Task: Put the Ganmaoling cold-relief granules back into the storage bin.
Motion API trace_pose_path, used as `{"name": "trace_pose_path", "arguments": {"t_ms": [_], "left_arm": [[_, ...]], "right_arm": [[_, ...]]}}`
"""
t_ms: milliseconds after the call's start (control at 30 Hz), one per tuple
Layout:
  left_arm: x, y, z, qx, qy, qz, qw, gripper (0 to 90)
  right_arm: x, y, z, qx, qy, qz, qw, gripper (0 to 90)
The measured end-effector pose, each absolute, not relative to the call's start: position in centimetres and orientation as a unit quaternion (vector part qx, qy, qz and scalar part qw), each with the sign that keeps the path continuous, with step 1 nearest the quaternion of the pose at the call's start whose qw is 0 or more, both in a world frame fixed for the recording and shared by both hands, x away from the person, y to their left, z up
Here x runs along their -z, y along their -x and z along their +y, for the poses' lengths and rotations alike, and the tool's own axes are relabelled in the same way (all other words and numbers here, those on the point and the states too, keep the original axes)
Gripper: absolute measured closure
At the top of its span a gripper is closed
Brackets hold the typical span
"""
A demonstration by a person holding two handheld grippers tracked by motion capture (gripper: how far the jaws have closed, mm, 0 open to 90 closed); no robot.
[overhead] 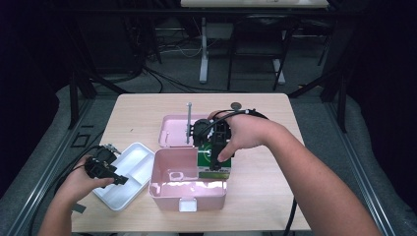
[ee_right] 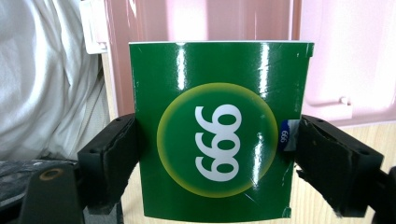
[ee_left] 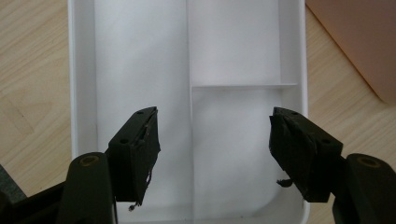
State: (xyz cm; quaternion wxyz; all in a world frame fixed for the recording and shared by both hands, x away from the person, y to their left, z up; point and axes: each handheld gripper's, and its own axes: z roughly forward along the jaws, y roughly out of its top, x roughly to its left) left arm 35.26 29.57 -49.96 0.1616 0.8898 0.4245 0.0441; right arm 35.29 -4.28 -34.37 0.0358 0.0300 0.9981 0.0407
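Bench [overhead: 275, 118] carries an open pink box [overhead: 172, 184], a white divided tray [overhead: 140, 152] at its left. Right hand-held gripper [ee_right: 215, 140] pinches a green packet [ee_right: 219, 130] at the box's right edge. Left hand-held gripper [ee_left: 212, 144] spread wide above the tray.

A wooden table [overhead: 133, 110] bears a white tray [overhead: 129, 183] and a pink box [overhead: 167, 184].

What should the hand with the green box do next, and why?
Probably lower it a little into the pink case. The right gripper is shut on the green box, which hangs at the open case's right edge, while the left gripper waits open over the white tray.
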Motion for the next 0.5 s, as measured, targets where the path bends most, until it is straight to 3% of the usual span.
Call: {"name": "trace_pose_path", "arguments": {"t_ms": [500], "left_arm": [[50.0,-35.3,29.6,-0.044,-0.890,0.424,0.161,33.3]], "right_arm": [[35.5,-35.3,-3.1,-0.031,-0.023,0.999,0.034,16.8]]}}
